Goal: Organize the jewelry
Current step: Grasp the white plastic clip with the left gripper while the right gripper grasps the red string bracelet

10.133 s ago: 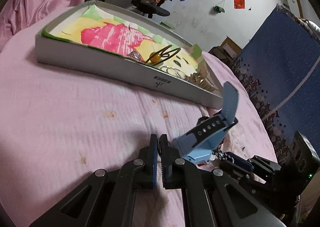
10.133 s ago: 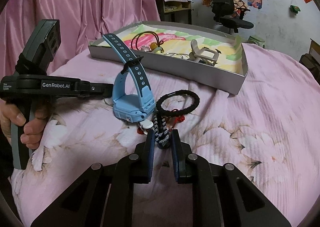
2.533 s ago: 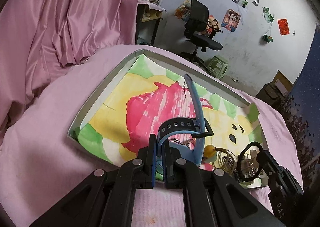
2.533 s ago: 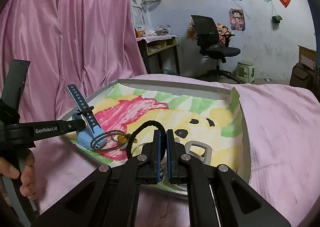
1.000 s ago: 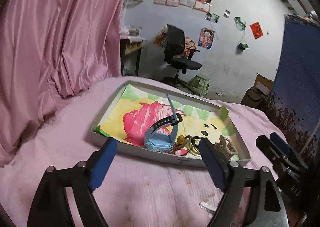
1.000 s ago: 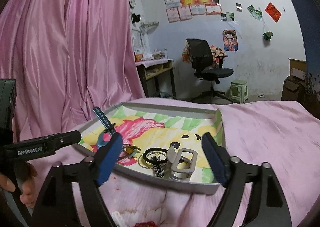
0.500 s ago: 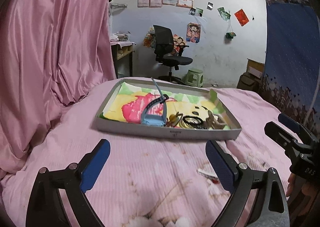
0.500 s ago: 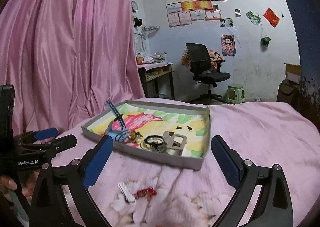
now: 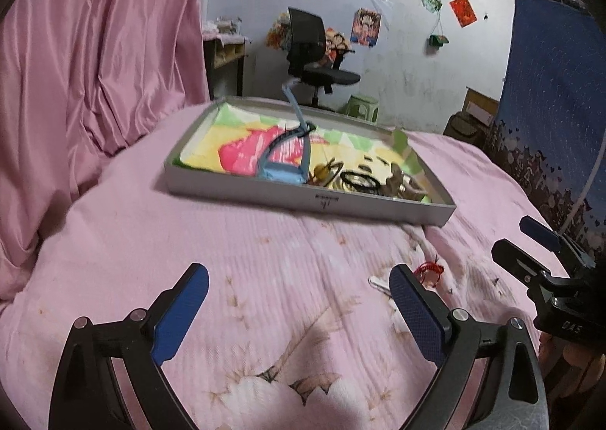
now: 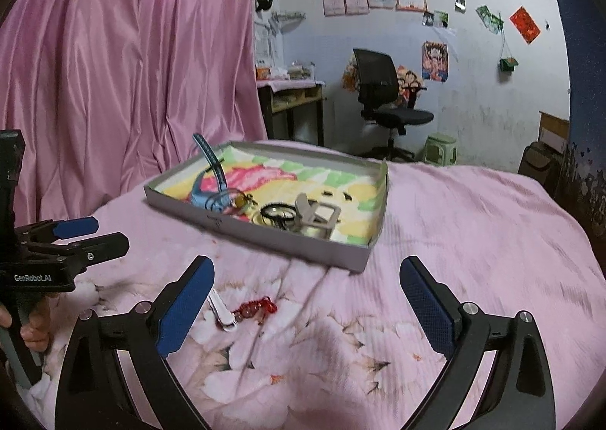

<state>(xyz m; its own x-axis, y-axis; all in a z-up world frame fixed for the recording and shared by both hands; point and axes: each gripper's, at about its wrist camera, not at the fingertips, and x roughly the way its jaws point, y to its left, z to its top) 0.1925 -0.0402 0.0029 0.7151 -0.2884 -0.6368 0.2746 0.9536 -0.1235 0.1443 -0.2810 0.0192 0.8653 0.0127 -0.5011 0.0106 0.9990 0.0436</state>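
A grey shallow tray (image 9: 265,195) (image 10: 288,238) with a colourful lining lies on the pink bedspread. In it stand a blue watch (image 9: 282,170) (image 10: 206,193), a black hair band (image 9: 360,180) (image 10: 276,212), metal rings and a grey clip (image 10: 314,216). On the bedspread nearer me lie a red beaded string (image 10: 255,307) (image 9: 430,272) and a white hair clip (image 10: 221,310). My left gripper (image 9: 299,291) is open over the cloth, nothing between its fingers. My right gripper (image 10: 306,288) is open too, the red string just inside its left finger.
A pink curtain (image 10: 132,70) hangs at the left. Behind the bed stand a black office chair (image 10: 386,96), a small desk (image 10: 291,96), a green stool (image 10: 439,146) and a blue patterned hanging (image 9: 556,89) at the right. A hand (image 10: 26,331) holds the left gripper's handle.
Both grippers released their items into the tray, opened wide and drew back from it. The red string and white clip have come into view on the bedspread.
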